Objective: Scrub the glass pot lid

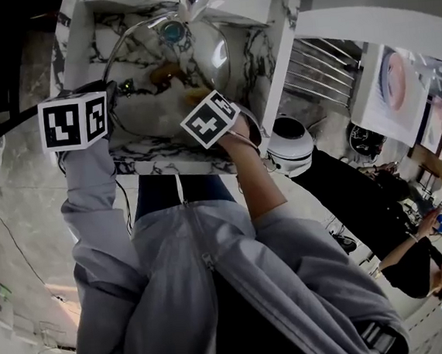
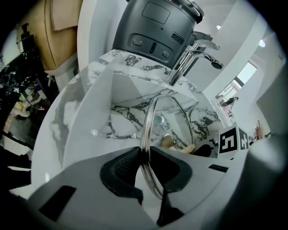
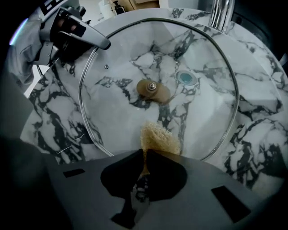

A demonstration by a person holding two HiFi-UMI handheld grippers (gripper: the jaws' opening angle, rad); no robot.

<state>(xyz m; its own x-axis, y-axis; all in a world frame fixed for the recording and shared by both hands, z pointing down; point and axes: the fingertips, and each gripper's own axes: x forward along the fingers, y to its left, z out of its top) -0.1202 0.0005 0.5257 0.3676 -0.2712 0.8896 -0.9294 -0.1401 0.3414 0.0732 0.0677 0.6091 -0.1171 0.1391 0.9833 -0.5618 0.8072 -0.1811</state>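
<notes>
Lid [image 2: 170,122] rim partly behind left claw [image 2: 145,155]

I'm looking at a white, black-veined marble sink unit [image 1: 280,50] with a chrome faucet [image 2: 182,65]. Pale, glossy floor [image 1: 22,215] lies around it. 1 round white appliance [image 1: 290,154] sits just beside it, and a person in black [image 1: 420,262] is at the lower right.

The left arm [image 1: 89,185] and the right arm [image 1: 247,170] reach up the frame. The left gripper [image 2: 145,153] grips the glass lid [image 2: 147,126] by its rim; the right gripper [image 3: 145,155], pointing down, clamps a sponge [image 3: 157,137].
</notes>
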